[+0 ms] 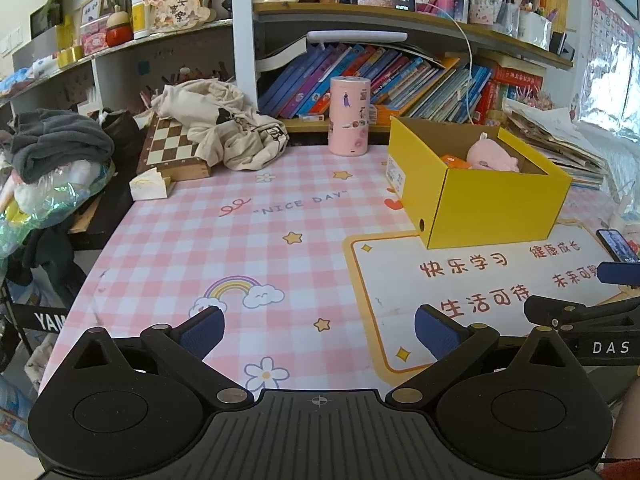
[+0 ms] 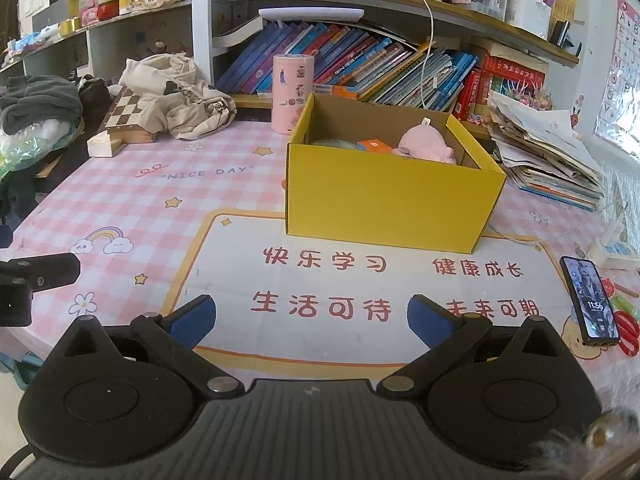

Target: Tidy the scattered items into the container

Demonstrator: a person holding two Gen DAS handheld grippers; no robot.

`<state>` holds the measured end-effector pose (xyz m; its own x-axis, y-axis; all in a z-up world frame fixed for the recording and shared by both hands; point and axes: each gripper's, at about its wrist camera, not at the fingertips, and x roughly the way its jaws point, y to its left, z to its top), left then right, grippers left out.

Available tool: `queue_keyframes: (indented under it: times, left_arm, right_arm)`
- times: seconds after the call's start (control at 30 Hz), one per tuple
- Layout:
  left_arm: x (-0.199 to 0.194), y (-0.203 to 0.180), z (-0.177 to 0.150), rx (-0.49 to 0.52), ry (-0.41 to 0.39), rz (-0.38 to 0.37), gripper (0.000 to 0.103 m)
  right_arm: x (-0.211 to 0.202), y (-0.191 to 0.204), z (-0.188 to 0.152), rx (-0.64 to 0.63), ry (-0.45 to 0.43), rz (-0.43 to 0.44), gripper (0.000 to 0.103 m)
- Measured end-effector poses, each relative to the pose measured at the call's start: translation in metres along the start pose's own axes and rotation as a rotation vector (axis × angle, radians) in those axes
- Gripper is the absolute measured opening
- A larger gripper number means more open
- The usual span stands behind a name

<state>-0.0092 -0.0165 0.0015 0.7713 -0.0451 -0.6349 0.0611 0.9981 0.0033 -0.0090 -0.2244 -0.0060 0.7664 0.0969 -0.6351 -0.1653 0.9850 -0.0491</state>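
A yellow cardboard box [image 1: 488, 204] [image 2: 384, 204] stands on the pink checked tablecloth, holding a pink plush toy [image 1: 492, 156] [image 2: 426, 144], an orange packet [image 1: 454, 161] [image 2: 374, 146] and a roundish item [image 2: 334, 144] that is partly hidden. My left gripper [image 1: 320, 330] hovers open over the cloth, well short and left of the box, nothing between its blue pads. My right gripper [image 2: 310, 320] is open too, over the white mat in front of the box, holding nothing.
A pink cylinder [image 1: 349, 116] [image 2: 292, 94] stands behind the box. A phone [image 2: 590, 300] lies at the right near red scissors [image 2: 628, 332]. A chessboard [image 1: 172, 148], crumpled cloth [image 1: 224, 120], tissue pack [image 1: 148, 188] and paper stack [image 2: 548, 156] ring the table; bookshelves behind.
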Motion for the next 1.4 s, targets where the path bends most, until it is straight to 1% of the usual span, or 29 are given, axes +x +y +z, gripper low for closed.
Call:
queue_keyframes:
  times: [0.47, 0.6, 0.67, 1.13, 1.4]
  left_arm:
    - [-0.002, -0.002, -0.001, -0.006, 0.001, -0.017, 0.102]
    - [-0.003, -0.002, -0.001, -0.007, -0.002, -0.019, 0.103]
    - [-0.003, -0.003, -0.001, -0.005, -0.002, -0.020, 0.103]
    - [-0.001, -0.004, 0.000, -0.001, 0.009, -0.016, 0.103]
    - [-0.001, -0.004, -0.002, -0.012, 0.003, -0.034, 0.103]
  right_arm:
    - [-0.005, -0.011, -0.002, 0.018, -0.006, -0.005, 0.103]
    - [-0.007, -0.005, -0.003, 0.025, -0.005, -0.011, 0.103]
    - [-0.009, 0.006, -0.005, 0.034, -0.004, -0.024, 0.103]
    - [-0.009, 0.005, -0.004, 0.033, -0.001, -0.023, 0.103]
    - [-0.006, 0.004, -0.004, 0.029, 0.005, -0.020, 0.103]
